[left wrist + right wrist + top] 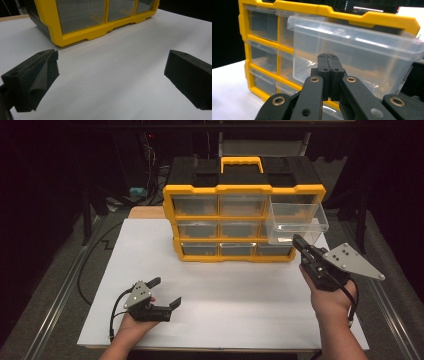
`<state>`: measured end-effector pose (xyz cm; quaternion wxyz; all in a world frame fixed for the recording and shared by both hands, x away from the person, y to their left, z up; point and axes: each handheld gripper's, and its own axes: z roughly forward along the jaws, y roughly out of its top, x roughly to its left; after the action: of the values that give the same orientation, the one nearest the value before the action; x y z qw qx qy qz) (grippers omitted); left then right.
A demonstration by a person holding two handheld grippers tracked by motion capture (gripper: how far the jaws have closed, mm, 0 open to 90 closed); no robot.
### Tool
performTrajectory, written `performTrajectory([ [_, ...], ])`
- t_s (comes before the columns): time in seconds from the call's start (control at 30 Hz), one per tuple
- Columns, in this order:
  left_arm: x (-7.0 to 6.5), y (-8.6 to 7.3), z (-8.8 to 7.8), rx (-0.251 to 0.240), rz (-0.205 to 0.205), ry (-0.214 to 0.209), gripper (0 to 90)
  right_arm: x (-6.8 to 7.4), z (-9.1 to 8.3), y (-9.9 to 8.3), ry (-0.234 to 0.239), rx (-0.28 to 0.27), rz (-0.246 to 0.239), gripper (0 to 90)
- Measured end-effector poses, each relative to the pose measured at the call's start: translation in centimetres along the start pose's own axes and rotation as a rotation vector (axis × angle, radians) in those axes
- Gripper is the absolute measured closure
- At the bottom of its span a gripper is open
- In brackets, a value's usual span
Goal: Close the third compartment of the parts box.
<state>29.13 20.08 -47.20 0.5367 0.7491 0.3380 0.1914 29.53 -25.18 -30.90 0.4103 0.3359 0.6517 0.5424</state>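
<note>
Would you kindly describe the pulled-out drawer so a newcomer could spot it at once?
Find the yellow and black organizer standing at the back of the white table. At its top right, one clear drawer juts forward over the right gripper. Every other drawer sits flush in the frame; this one alone sticks out.

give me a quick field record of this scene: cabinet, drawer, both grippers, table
cabinet: yellow and black drawer cabinet, upright at the back of the table, carry handle on top
drawer: clear drawer pulled out from the top right slot, looks empty
right gripper: right gripper shut, tips at the drawer's front lower edge; whether it pinches the wall, cannot tell
left gripper: left gripper open, nothing between its jaws, low over the table, apart from the cabinet
table: white table
</note>
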Motion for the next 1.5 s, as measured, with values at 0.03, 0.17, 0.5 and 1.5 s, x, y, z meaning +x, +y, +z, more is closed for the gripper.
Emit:
performTrajectory([
  [0.03,0.0,0.0,0.0,-0.003,-0.001,0.0,0.4,0.0,0.0,0.0,0.0,0.0,0.0,90.0],
  [0.17,-0.1,0.0,0.0,0.008,0.002,-0.002,0.5,-0.4,-0.1,0.4,-0.019,-0.01,-0.006,90.0],
  [0.5,-0.1,0.0,0.0,-0.001,0.002,-0.003,0.4,-0.5,0.0,0.9,-0.036,-0.012,-0.023,90.0],
  [1.5,-0.2,0.0,0.0,0.012,0.013,-0.002,0.5,-1.5,2.6,2.1,-0.071,0.01,-0.039,90.0],
])
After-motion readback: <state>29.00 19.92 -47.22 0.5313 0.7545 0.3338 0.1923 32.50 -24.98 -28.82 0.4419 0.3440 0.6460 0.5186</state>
